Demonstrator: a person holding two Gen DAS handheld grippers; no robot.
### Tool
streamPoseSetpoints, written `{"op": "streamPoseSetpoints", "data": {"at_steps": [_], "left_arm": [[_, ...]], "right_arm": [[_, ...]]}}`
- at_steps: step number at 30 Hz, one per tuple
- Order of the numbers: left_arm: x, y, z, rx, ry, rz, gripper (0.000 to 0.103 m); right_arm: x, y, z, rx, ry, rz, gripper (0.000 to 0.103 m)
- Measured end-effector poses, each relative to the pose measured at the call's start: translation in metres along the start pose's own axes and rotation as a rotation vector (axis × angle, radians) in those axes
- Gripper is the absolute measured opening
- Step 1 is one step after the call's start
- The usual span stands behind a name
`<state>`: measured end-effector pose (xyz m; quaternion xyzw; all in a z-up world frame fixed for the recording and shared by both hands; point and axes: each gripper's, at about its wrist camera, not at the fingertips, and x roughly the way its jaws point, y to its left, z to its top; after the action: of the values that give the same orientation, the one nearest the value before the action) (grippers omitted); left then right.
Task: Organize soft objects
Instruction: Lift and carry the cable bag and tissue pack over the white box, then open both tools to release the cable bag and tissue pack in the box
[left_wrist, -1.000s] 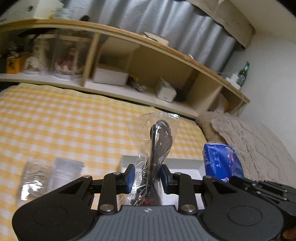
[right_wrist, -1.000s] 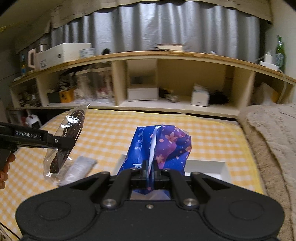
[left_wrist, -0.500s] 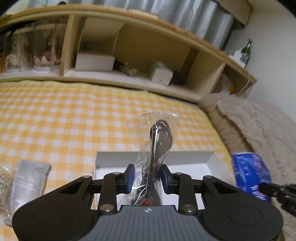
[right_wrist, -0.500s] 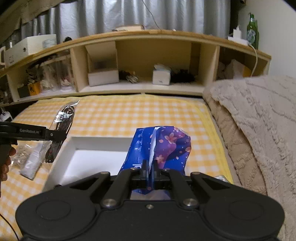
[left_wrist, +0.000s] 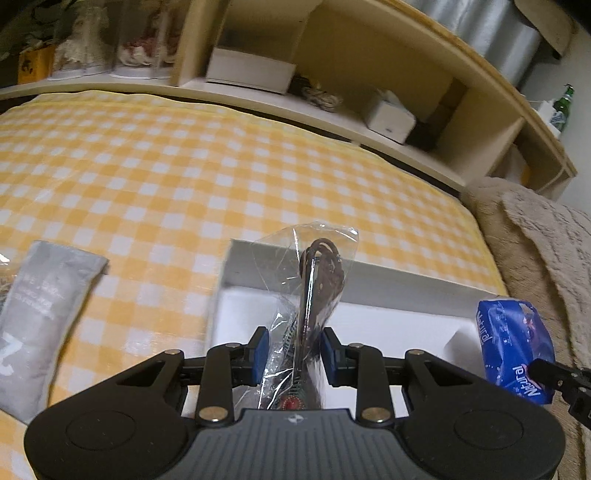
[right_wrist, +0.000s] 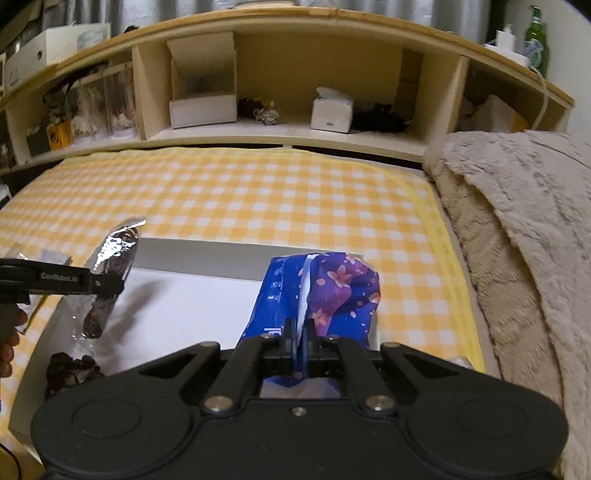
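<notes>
My left gripper (left_wrist: 293, 350) is shut on a clear plastic bag with a dark brown item inside (left_wrist: 314, 291), held upright over the left end of a white open box (left_wrist: 399, 291). It also shows in the right wrist view (right_wrist: 110, 273). My right gripper (right_wrist: 301, 332) is shut on a blue and purple flowered tissue pack (right_wrist: 325, 291), held over the right part of the white box (right_wrist: 199, 258). The pack also shows at the right in the left wrist view (left_wrist: 513, 343). A dark lumpy item (right_wrist: 72, 373) lies in the box's near left corner.
The box sits on a yellow checked bedspread (left_wrist: 184, 173). A grey pouch (left_wrist: 40, 314) lies on the spread left of the box. A beige blanket (right_wrist: 517, 229) rises on the right. A wooden shelf unit (right_wrist: 295, 92) with boxes and a tissue box stands behind.
Both grippers have moved forward and lower over the white box with their loads. The box now fills more of both views, and the dark item in its corner has come into sight.
</notes>
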<state>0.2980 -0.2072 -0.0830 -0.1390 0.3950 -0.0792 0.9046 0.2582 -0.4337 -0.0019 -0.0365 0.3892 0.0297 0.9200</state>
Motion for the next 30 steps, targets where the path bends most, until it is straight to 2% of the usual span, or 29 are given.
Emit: {"op": "streamPoseSetpoints", "data": {"at_steps": [2, 3, 5, 6, 7, 10, 14, 17, 20, 24, 28, 30], "left_arm": [[0.001, 0.004, 0.002, -0.003, 0.003, 0.012, 0.048], [0.001, 0.005, 0.002, -0.002, 0.008, 0.017, 0.05], [-0.002, 0.006, 0.002, 0.002, 0.017, -0.003, 0.057], [-0.004, 0.006, 0.001, 0.007, 0.021, -0.013, 0.057], [-0.007, 0.006, 0.001, 0.014, 0.02, -0.01, 0.057], [-0.018, 0.007, 0.001, 0.034, 0.0, -0.028, 0.053], [-0.027, 0.001, 0.006, 0.073, -0.027, -0.061, 0.02], [-0.027, -0.006, 0.012, 0.102, -0.047, -0.094, 0.009], [-0.017, -0.01, 0.014, 0.155, -0.048, -0.075, 0.006], [0.002, -0.003, 0.01, 0.159, 0.029, -0.047, 0.006], [0.008, 0.0, 0.002, 0.186, 0.035, -0.025, 0.006], [0.008, -0.001, -0.002, 0.217, 0.035, -0.005, 0.006]], "right_arm": [[0.009, 0.002, 0.002, -0.025, 0.001, 0.01, 0.004], [0.015, 0.002, 0.003, -0.04, 0.008, 0.019, 0.005], [0.025, 0.002, 0.002, -0.051, 0.031, -0.003, 0.017], [0.029, 0.001, 0.001, -0.047, 0.041, -0.027, 0.031], [0.03, 0.001, 0.0, -0.038, 0.042, -0.047, 0.039], [0.026, -0.004, -0.006, -0.001, 0.04, -0.046, 0.04], [0.02, -0.009, -0.012, 0.019, 0.042, -0.057, 0.04], [0.016, -0.01, -0.013, 0.033, 0.036, -0.044, 0.04], [0.012, -0.009, -0.011, 0.034, 0.029, -0.036, 0.04], [0.012, -0.006, -0.01, 0.03, 0.025, -0.017, 0.039], [0.017, -0.004, -0.01, 0.031, 0.036, -0.001, 0.031], [0.02, -0.002, -0.011, 0.034, 0.037, 0.009, 0.031]]}}
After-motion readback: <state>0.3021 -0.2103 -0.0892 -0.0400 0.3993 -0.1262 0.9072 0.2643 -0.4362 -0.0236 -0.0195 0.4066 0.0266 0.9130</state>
